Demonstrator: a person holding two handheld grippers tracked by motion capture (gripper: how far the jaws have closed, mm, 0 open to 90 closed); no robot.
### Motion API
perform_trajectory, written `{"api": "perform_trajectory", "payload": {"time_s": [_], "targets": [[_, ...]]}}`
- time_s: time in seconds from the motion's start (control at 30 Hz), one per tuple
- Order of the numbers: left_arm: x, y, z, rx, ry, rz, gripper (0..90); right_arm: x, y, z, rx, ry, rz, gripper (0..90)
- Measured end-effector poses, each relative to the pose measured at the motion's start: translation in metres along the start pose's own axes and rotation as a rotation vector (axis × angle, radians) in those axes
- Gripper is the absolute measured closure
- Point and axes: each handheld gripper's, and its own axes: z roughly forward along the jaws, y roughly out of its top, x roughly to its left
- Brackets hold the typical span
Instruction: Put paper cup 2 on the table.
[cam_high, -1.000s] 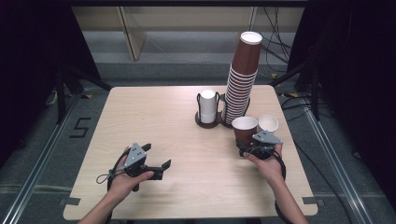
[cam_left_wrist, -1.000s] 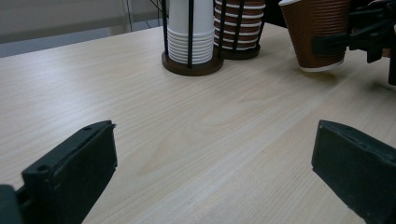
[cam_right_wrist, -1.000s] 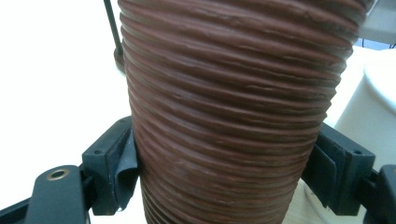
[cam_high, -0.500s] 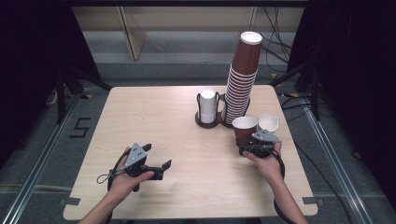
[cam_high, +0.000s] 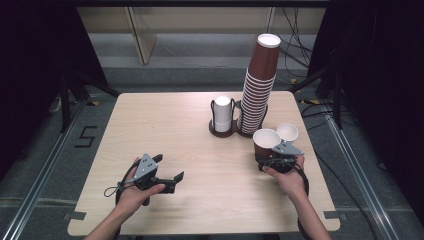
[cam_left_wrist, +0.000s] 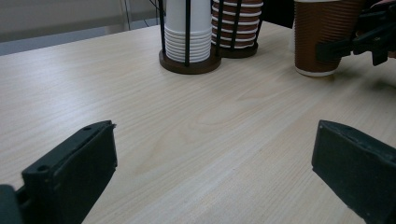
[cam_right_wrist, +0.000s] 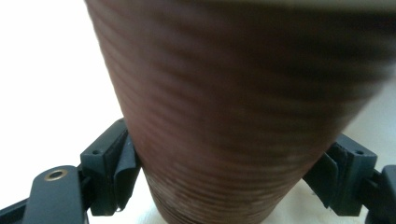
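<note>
On the right side of the wooden table (cam_high: 165, 125), seen from the high view, the right gripper (cam_high: 271, 159) was clamped on a brown paper cup (cam_high: 265, 143) that stood upright on the tabletop, with the person's right hand (cam_high: 285, 175) behind it at the near edge. A smaller white cup (cam_high: 287, 133) stood just beside the brown one, to its far right. Farther back, a tall stack of brown cups (cam_high: 258, 87) rose from a dark holder, and a short stack of white cups (cam_high: 222, 114) stood in a second holder just left of it. At the near left, the left gripper (cam_high: 167, 172) lay low over bare wood in the left hand (cam_high: 132, 195), its jaws apart and nothing between them.

In the left gripper view, the two black jaws stood wide apart over the bare table (cam_left_wrist: 187, 121). Beyond them stood the white cups (cam_left_wrist: 187, 30) in their wire holder, the brown stack (cam_left_wrist: 236, 23) next to it, and at the far right the brown cup (cam_left_wrist: 322, 37) with the right gripper's black jaw across its side.

In the right gripper view, the ribbed brown cup (cam_right_wrist: 233, 116) stood between the jaws, with both pads pressed against its lower wall, one on each side.
</note>
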Motion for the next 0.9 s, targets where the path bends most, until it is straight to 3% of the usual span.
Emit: {"api": "perform_trajectory", "payload": {"time_s": [0.07,0.13,0.27,0.3,0.33,0.5,0.6,0.67,0.7,0.73,0.9], "targets": [[0.0,0.0,0.001,-0.007,-0.007,-0.001,0.0,0.002,-0.001,0.0,0.015,0.007,0.022,19.9],[-0.001,0.0,0.001,-0.006,-0.007,0.001,0.0,0.001,-0.002,0.0,0.029,0.001,0.012,20.0],[-0.001,0.0,0.001,0.001,-0.002,0.001,0.0,0.001,-0.001,0.005,0.019,-0.004,0.039,20.0],[-0.001,0.0,0.001,0.002,-0.001,0.001,0.0,0.0,0.0,0.006,0.016,-0.015,0.02,20.0],[-0.001,0.0,0.001,0.002,-0.001,0.001,0.0,0.001,0.001,0.007,0.023,-0.003,0.043,20.0],[-0.001,-0.001,0.001,-0.006,-0.007,-0.001,0.0,0.0,0.004,0.013,0.011,-0.008,0.042,19.6],[-0.001,-0.001,0.001,-0.007,-0.009,0.0,0.0,0.004,0.004,0.012,0.024,-0.002,0.084,19.1],[-0.001,-0.001,0.001,0.0,-0.003,0.001,0.0,0.002,0.003,0.011,0.021,0.01,0.066,17.0],[-0.001,-0.001,0.001,0.002,-0.002,0.001,0.0,0.001,0.003,0.01,0.031,-0.007,0.038,15.6],[-0.001,-0.001,0.001,0.002,-0.002,0.002,0.0,0.001,0.004,0.008,0.04,0.015,0.041,15.2],[-0.002,0.0,0.001,0.001,0.0,0.004,0.0,0.0,0.004,0.0,0.039,0.029,0.037,12.8]]}}
